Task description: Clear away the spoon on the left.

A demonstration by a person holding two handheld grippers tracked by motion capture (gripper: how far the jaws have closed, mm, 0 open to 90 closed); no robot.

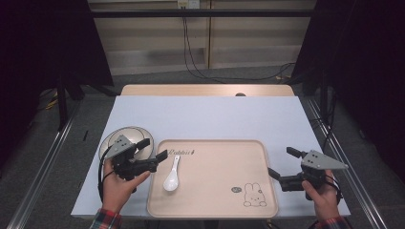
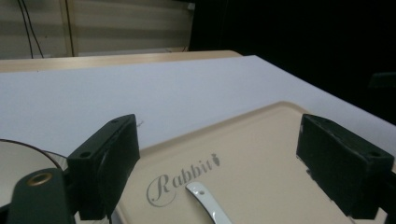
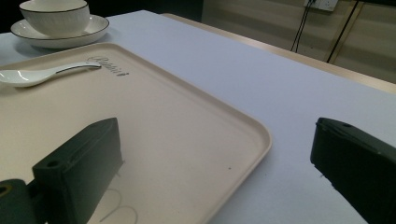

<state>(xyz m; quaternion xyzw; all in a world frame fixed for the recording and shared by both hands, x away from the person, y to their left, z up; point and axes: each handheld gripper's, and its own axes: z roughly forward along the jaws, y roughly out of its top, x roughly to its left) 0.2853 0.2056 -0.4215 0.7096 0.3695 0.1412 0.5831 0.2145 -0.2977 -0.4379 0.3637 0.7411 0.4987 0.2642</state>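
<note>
Now both grippers, left [image 1: 153, 149] above the spoon [image 1: 171, 179], right [image 1: 282, 162] beside the tray [image 1: 215, 210], hold jaws spread, empty.

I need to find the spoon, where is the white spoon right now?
In the high view, the white spoon lies on the left part of the beige tray, just below its "Rabbit" lettering, beside the open left gripper.

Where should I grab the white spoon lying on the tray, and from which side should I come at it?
Probably take the spoon by its slim handle, which points away from you toward the tray's lettered far edge. Come down from above with the open left gripper, the nearer one, jaws straddling the handle across its width. The handle is narrow and straight; the rounded scoop at the near end would likely slip.
</note>
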